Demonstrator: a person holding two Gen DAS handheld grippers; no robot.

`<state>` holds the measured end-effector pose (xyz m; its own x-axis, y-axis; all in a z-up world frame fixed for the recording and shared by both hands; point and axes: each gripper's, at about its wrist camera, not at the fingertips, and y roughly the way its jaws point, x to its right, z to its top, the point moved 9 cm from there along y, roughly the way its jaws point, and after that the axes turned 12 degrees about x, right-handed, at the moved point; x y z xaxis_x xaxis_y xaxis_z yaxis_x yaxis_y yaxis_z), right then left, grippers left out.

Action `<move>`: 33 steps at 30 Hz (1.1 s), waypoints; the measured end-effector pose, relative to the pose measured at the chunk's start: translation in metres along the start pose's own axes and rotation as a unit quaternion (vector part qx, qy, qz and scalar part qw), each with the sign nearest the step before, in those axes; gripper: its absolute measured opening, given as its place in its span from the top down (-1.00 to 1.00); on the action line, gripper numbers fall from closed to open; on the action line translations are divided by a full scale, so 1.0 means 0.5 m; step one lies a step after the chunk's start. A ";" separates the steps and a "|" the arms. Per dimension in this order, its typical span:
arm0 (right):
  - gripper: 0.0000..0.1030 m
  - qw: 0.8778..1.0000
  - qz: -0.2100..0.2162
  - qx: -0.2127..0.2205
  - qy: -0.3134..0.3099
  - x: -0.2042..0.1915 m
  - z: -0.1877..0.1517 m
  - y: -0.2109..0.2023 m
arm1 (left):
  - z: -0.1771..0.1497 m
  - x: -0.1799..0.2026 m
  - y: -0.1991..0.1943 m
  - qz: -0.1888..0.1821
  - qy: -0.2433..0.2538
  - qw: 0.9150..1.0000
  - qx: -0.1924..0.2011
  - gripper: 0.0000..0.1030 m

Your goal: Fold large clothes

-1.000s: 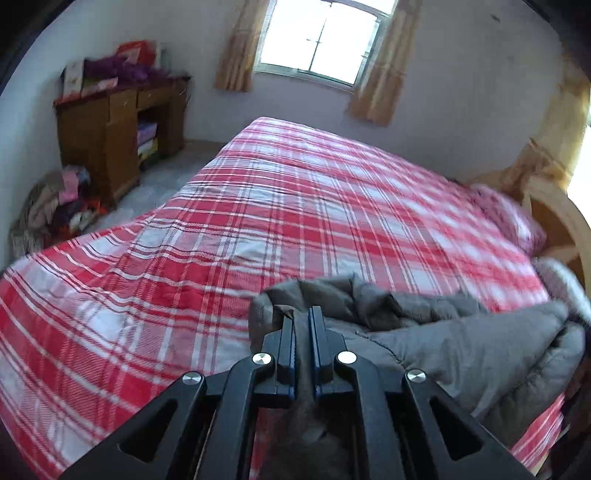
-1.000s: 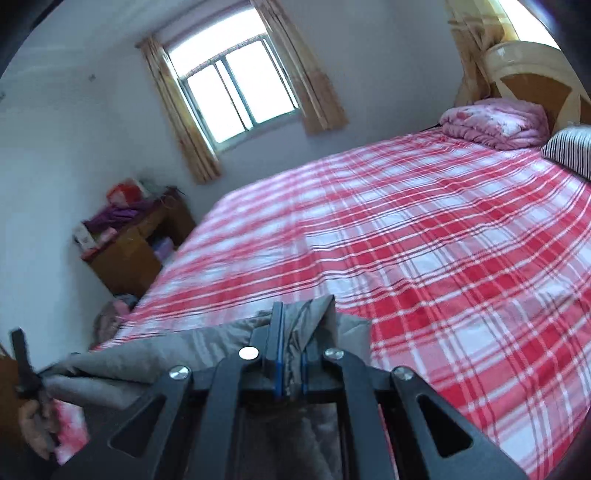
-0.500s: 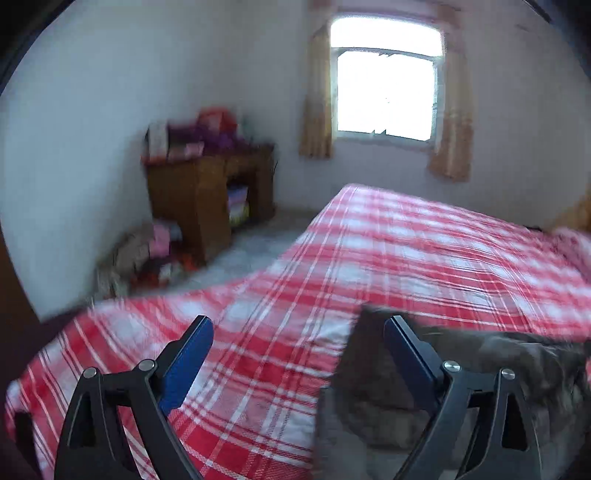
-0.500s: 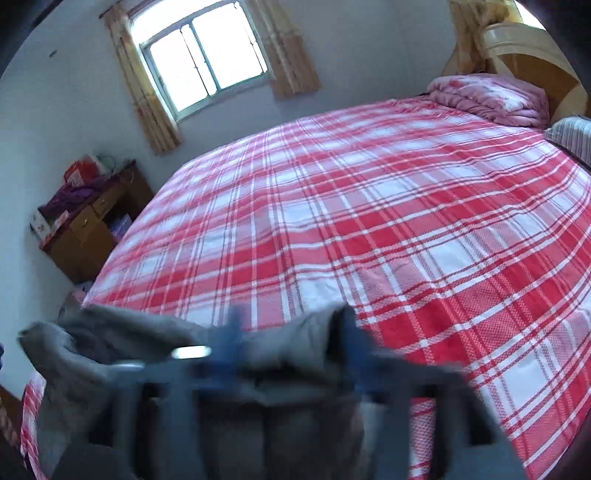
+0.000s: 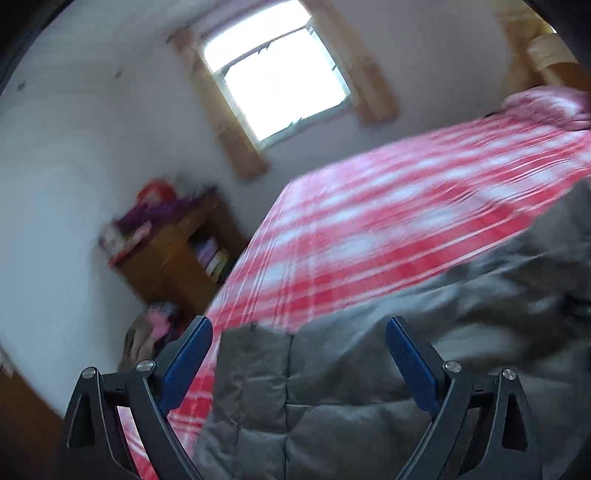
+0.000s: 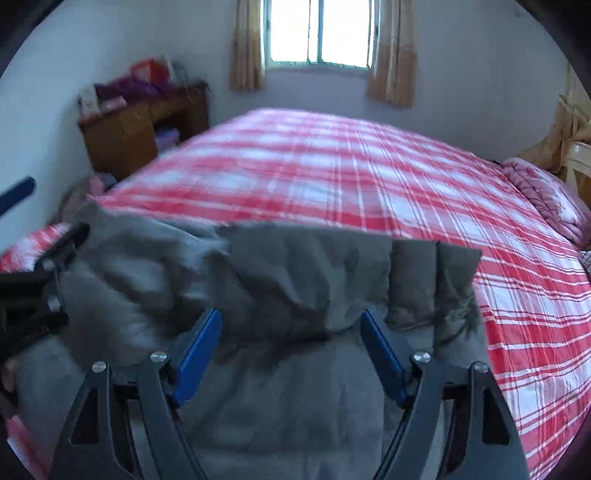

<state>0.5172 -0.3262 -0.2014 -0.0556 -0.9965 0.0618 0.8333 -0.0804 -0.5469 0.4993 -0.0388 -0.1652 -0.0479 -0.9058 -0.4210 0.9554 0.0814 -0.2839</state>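
A grey quilted jacket [image 6: 295, 280] lies bunched at the near edge of the bed with the red and white plaid sheet [image 6: 369, 177]. My right gripper [image 6: 291, 325] is open, its blue pads wide apart just above the jacket, holding nothing. My left gripper [image 5: 297, 330] is open too, over the jacket's left end [image 5: 332, 387], empty. The left gripper also shows at the left edge of the right wrist view [image 6: 40, 266]. The left wrist view is blurred.
A wooden cabinet [image 6: 140, 129] with clutter on top stands left of the bed, with a pile of clothes [image 5: 147, 332] on the floor by it. A pink folded quilt [image 6: 546, 192] and the headboard [image 6: 580, 155] are at the right. A window [image 6: 321, 29] is behind.
Both grippers were shut on the grey jacket one second ago; both have opened and let it go. The jacket now lies spread on the bed's near edge. Both cameras have swung.
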 end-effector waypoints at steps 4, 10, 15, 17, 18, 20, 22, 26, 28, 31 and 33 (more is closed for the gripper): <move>-0.54 0.998 -0.028 -0.018 0.050 0.062 -0.039 0.065 | -0.089 -0.035 0.114 0.018 -0.084 0.991 -0.098 -0.84; -0.55 0.996 -0.026 0.002 0.083 0.080 -0.052 0.080 | -0.118 -0.019 0.146 0.016 -0.098 0.989 -0.110 -0.92; -0.55 0.994 -0.017 -0.008 0.106 0.090 -0.057 0.102 | -0.135 -0.011 0.165 0.010 -0.109 0.986 -0.125 -0.98; -0.55 0.993 -0.014 -0.014 0.114 0.096 -0.060 0.109 | -0.138 -0.007 0.170 0.008 -0.108 0.985 -0.130 -0.98; -0.55 0.993 -0.013 -0.016 0.116 0.096 -0.061 0.114 | -0.139 -0.004 0.174 0.008 -0.106 0.985 -0.132 -0.98; -0.55 0.992 -0.014 -0.022 0.120 0.098 -0.064 0.120 | -0.141 0.000 0.177 0.007 -0.101 0.985 -0.137 -0.98; -0.55 0.992 -0.015 -0.026 0.122 0.098 -0.067 0.125 | -0.144 0.005 0.180 0.008 -0.094 0.986 -0.141 -0.98; -0.55 0.992 -0.021 -0.033 0.123 0.099 -0.069 0.131 | -0.146 0.011 0.185 0.010 -0.084 0.986 -0.145 -0.98; -0.55 0.992 -0.023 -0.035 0.122 0.100 -0.071 0.132 | -0.145 0.015 0.189 0.013 -0.078 0.986 -0.146 -0.98; -0.55 0.991 -0.025 -0.035 0.123 0.101 -0.073 0.132 | -0.144 0.019 0.191 0.017 -0.070 0.987 -0.147 -0.98; -0.55 0.991 -0.026 -0.036 0.123 0.101 -0.072 0.134 | -0.144 0.019 0.191 0.019 -0.066 0.987 -0.147 -0.98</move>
<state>0.5507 -0.3827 -0.2649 -0.2381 -0.9651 -0.1092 0.7846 -0.1249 -0.6073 0.5689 -0.0098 -0.2585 0.0433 -0.9442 -0.3264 0.8289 0.2163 -0.5159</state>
